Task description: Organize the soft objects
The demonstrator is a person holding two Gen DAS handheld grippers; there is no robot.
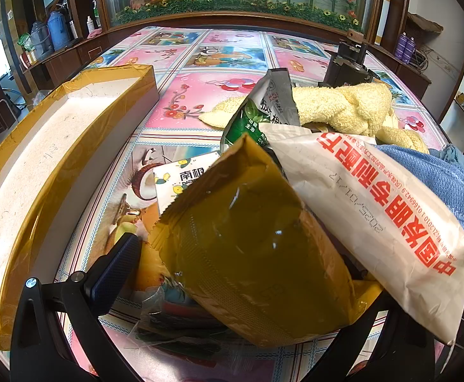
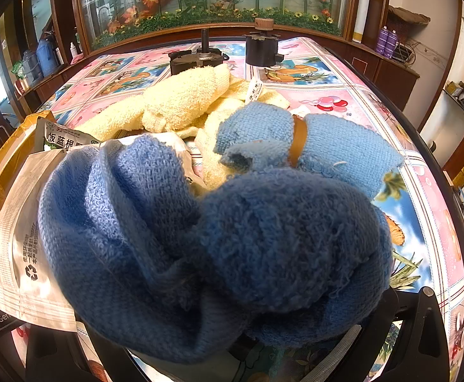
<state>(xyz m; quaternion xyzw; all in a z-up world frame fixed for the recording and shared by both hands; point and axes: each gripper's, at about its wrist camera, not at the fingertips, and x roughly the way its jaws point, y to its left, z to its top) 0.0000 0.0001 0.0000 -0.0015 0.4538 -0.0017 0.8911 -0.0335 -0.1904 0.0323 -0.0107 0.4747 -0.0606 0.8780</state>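
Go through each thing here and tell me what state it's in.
White foam box: open, looks empty.
Olive foil pouch: between left gripper's fingers.
Dark blue knitted cloth: bunched over right gripper.
Light blue towel roll: banded.
Yellow terry towel: crumpled.

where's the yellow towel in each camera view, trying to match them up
Left wrist: the yellow towel lies upper right of centre, behind the green packet and the white bag.
Right wrist: the yellow towel lies upper centre-left, behind the blue towel.
Shared landmark: the dark metal part standing on the table right behind the towel.
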